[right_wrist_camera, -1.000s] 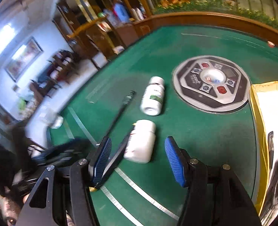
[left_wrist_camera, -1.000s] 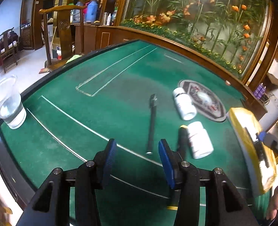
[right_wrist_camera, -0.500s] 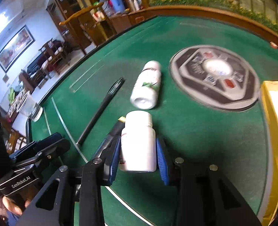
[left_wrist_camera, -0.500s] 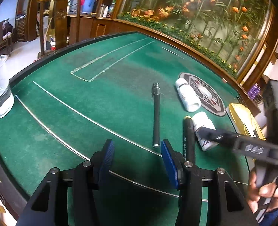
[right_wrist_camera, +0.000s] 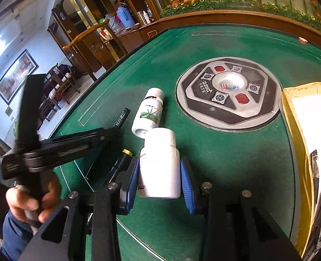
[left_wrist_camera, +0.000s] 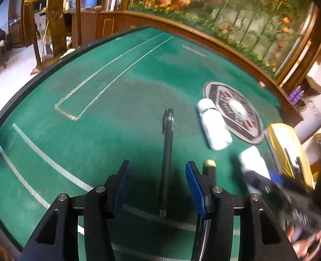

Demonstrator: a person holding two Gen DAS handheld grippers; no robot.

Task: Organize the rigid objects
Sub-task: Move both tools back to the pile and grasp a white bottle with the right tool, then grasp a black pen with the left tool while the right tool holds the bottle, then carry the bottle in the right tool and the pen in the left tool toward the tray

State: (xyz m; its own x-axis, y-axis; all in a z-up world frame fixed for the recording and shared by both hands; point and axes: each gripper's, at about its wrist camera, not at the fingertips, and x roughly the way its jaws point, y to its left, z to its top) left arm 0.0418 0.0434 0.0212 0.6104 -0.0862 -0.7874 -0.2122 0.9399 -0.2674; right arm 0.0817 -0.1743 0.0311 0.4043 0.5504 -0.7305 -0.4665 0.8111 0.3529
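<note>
Green felt surface (right_wrist_camera: pixel 225 152) under both my tools, a round control panel (right_wrist_camera: pixel 227 93) set in its middle and a flower mural behind. My right hand-held gripper (right_wrist_camera: pixel 160 174) has its blue pads pressed against both sides of the plain white bottle (right_wrist_camera: pixel 160 163), cap pointing away from me; whether it's clear of the felt, I can't quite tell. Just beyond its cap lies the labelled bottle (right_wrist_camera: pixel 148 113) on its side. A yellow-capped marker (right_wrist_camera: pixel 120 163) sits right beside my right gripper's left finger. My left hand-held gripper (left_wrist_camera: pixel 158 187) is spread wide, empty, with the black pen (left_wrist_camera: pixel 168 152) lying lengthwise on the felt between its fingers, touching neither. A yellow box (right_wrist_camera: pixel 291 130) sits at the right edge.
</note>
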